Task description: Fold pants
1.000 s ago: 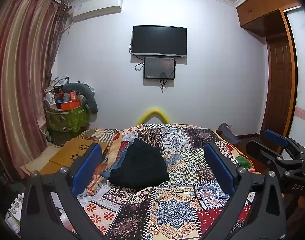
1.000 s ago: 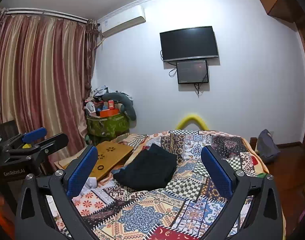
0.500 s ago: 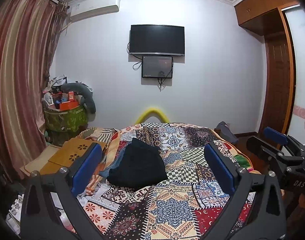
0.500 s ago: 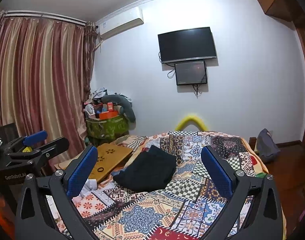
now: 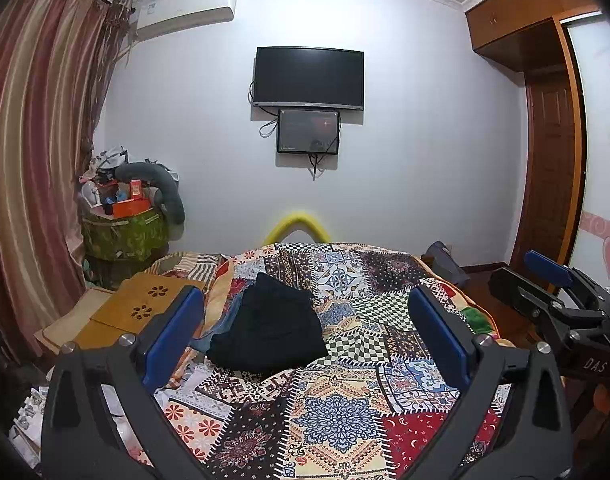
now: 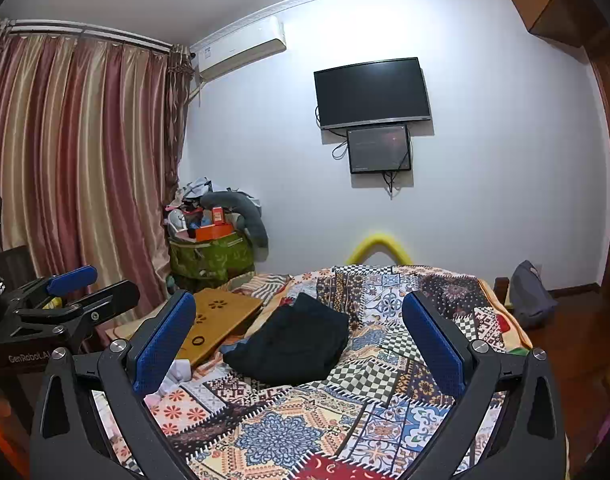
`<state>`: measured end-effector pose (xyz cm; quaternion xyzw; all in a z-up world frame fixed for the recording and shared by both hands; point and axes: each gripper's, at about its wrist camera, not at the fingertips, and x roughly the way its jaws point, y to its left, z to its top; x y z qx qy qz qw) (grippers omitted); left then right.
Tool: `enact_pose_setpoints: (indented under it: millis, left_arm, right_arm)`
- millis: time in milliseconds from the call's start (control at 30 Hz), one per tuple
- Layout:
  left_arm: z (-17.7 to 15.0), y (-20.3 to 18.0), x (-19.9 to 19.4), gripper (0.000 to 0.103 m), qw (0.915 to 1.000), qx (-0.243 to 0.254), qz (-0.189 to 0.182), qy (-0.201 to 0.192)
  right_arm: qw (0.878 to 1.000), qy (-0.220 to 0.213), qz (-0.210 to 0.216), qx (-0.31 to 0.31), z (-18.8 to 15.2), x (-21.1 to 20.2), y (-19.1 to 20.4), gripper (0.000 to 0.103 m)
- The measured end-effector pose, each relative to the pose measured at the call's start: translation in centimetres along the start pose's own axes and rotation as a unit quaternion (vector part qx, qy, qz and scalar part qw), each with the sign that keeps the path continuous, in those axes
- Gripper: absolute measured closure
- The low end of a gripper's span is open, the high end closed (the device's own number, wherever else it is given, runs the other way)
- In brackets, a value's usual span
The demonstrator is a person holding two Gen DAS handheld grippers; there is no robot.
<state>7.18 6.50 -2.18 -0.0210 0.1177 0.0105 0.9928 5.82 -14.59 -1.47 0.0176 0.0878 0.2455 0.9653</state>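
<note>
Black pants [image 5: 269, 326] lie folded in a compact pile on the patchwork bedspread [image 5: 337, 408], left of the bed's middle; the right wrist view shows the same pants [image 6: 293, 340]. My left gripper [image 5: 305, 316] is held above the near end of the bed, open, nothing between its blue pads. My right gripper [image 6: 299, 320] is likewise open and empty, well short of the pants. Each gripper shows in the other's view: the right gripper [image 5: 545, 280] at the right edge, the left gripper [image 6: 77, 288] at the left edge.
A wooden lap desk [image 5: 145, 308] lies at the bed's left edge, with blue cloth [image 5: 225, 316] beside the pants. A cluttered green bin [image 5: 121, 236] stands by the striped curtain [image 5: 29, 160]. A TV [image 5: 309, 78] hangs on the far wall; a wardrobe [image 5: 553, 152] is at right.
Both cameras have drifted slightly, so the room sits a touch lower and leftward in view. The pants have not moved and both grippers stay open.
</note>
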Motion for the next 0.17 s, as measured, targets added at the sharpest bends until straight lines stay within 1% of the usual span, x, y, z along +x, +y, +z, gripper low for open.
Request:
enact_pose_setpoints:
  millis: [167]
  left_arm:
    - [-0.09, -0.16, -0.06, 0.000, 1.0000, 0.002, -0.001, -0.002]
  right_arm:
    - [1.000, 0.003, -0.001, -0.001, 0.07, 0.12, 0.19, 0.001]
